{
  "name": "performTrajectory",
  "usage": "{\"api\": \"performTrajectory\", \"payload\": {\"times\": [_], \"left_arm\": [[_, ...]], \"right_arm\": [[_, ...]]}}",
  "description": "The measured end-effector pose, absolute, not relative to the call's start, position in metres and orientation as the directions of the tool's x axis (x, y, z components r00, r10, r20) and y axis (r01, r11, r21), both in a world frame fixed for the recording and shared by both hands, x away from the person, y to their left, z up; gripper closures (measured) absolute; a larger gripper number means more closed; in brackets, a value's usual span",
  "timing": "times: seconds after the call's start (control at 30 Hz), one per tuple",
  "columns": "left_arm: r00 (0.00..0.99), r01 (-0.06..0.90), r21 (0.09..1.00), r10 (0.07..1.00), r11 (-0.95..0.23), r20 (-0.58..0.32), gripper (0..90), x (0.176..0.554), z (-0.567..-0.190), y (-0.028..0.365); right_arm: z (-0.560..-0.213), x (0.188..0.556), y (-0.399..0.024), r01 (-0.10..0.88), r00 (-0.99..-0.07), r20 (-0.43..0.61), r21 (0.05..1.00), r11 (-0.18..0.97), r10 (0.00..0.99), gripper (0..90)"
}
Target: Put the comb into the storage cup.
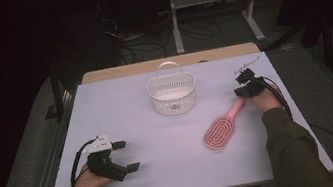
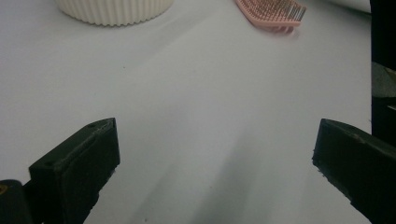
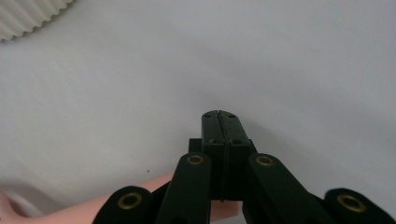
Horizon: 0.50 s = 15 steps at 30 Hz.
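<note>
Black and spread wide, the left gripper rests at the near left corner of the white table, held by a hand coming in from the bottom edge. In the left gripper view its two jaws stand far apart with nothing between them, and they look across bare table toward the objects ahead.

Further in, right of centre, lies the pink hairbrush. Its long axis runs on a diagonal — the oval bristle head is nearer to the person and toward the middle of the table, and the handle goes away and to the right. The right gripper is just at the far end of this handle. Its jaws are pressed together with no gap, and in the right gripper view the pink handle passes under the gripper body, behind the tips, not between them. So the gripper holds nothing; whether it touches the handle cannot be told.

The right hand is clearly the nearer one to the brush — the left one is well apart from it. To grasp the handle, the right jaws would probably need to open first.

Farthest, near the middle of the back edge, stands the white slotted basket, upright, with its handle up.
</note>
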<state>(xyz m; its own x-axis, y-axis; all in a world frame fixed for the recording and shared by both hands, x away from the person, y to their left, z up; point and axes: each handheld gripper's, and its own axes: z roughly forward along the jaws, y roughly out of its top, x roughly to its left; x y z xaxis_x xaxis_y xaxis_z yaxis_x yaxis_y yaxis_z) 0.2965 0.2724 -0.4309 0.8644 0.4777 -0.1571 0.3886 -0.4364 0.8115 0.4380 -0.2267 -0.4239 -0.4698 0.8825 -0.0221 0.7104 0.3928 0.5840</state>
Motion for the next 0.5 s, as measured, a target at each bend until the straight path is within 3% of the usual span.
{"api": "performTrajectory", "payload": {"times": [0.5], "left_arm": [[0.866, 0.387, 0.811, 0.476, -0.439, -0.155, 0.4, 0.2963, -0.431, 0.2723]], "right_arm": [[-0.426, 0.4314, -0.2336, 0.723, -0.485, -0.041, 0.543, 0.427, 0.874, 89.5]]}}
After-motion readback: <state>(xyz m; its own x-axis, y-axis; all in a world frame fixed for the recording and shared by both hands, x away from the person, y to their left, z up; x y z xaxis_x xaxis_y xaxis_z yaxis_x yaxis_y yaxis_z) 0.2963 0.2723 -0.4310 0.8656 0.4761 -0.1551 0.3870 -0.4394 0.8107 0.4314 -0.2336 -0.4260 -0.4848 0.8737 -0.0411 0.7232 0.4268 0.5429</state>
